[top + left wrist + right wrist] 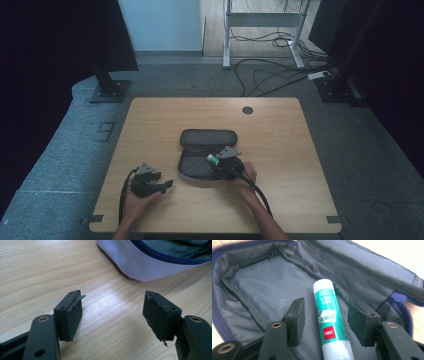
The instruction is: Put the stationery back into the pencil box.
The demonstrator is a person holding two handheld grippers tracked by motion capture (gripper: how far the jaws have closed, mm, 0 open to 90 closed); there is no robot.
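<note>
Left gripper [167, 184] sits at about 8 o'clock on the wooden table [280, 130] in the high view, held in the person's left hand [136, 197], cable looping off toward 7 o'clock. Its own view: jaws stand wide apart, nothing between them, bare wood grain under the pads. The light-grey outer wall of the pencil case [140, 261] with its blue zipper lies ahead at 1 o'clock, apart from the fingertips.

Centre of the table: pencil case [197, 167] lies unzipped and folded open, lid half [208, 137] at 12 o'clock, tray half toward 6 o'clock.

Right gripper [212, 161] hangs over the case's open lower half at its 3 o'clock edge, right hand [246, 177] behind it, cable trailing to 5 o'clock. In the right gripper view the jaws are parted and the glue stick [331, 322] lies between them on the grey lining [262, 287]. White cap end points to 12 o'clock; the green label with red logo faces up. A gap shows on both sides of the tube, so the pads do not press it. In the high view its green-and-white tip [213, 159] peeks out at the gripper's 9 o'clock side.
</note>
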